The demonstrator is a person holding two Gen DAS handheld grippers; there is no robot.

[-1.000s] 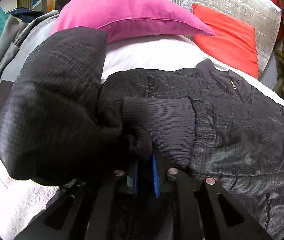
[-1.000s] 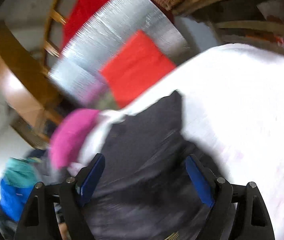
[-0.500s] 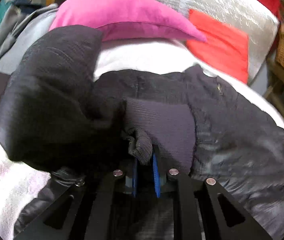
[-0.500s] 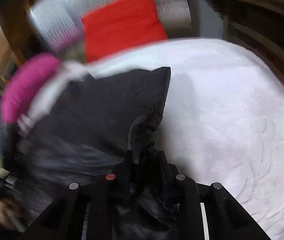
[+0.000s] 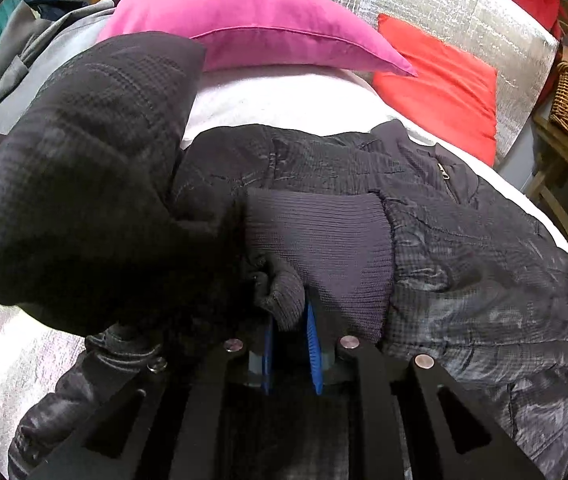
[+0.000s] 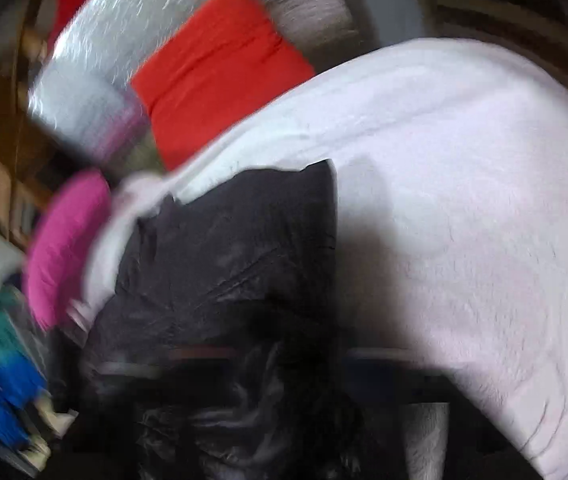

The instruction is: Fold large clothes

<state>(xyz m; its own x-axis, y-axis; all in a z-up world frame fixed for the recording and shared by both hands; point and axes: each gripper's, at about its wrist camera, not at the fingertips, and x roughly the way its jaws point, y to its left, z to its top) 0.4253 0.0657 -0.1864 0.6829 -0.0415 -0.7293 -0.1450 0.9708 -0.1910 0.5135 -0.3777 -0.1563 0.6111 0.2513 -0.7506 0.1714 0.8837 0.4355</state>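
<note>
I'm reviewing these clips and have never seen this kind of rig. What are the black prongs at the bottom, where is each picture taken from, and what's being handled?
No robot here: a person holds a two-finger gripper in each hand, each carrying a fisheye camera looking along its fingers. In the left view, the left gripper, with blue pads, is shut on the ribbed cuff of a black jacket lying on a white blanket. Behind sit a pink pillow and a red cushion. The right view is motion-blurred; its gripper's state is unclear.
</note>
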